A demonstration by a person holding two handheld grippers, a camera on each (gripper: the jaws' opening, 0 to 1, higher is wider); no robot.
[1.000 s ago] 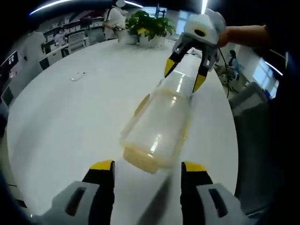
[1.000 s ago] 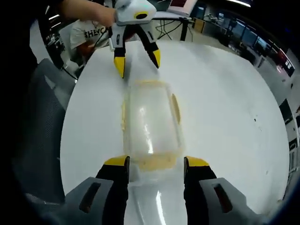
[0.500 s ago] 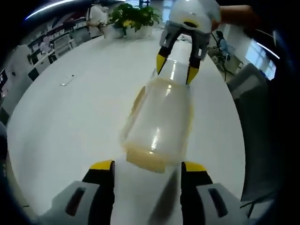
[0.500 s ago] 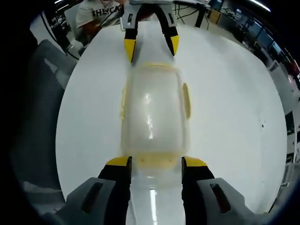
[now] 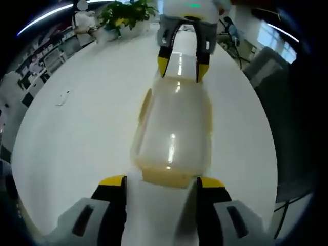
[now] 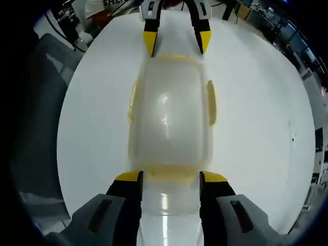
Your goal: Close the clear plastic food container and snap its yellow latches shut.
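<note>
Two grippers (image 5: 161, 187) (image 6: 167, 183) flank unlabelled container (image 6: 170, 120).

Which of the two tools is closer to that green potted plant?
Right. The right tool is at the container's end toward the plant; the left tool is at the opposite end.

containers: 1 (image 6: 170, 115) | hand-held grippers: 2 (image 6: 169, 180) (image 5: 161, 184) | potted plants: 1 (image 5: 123, 11)
</note>
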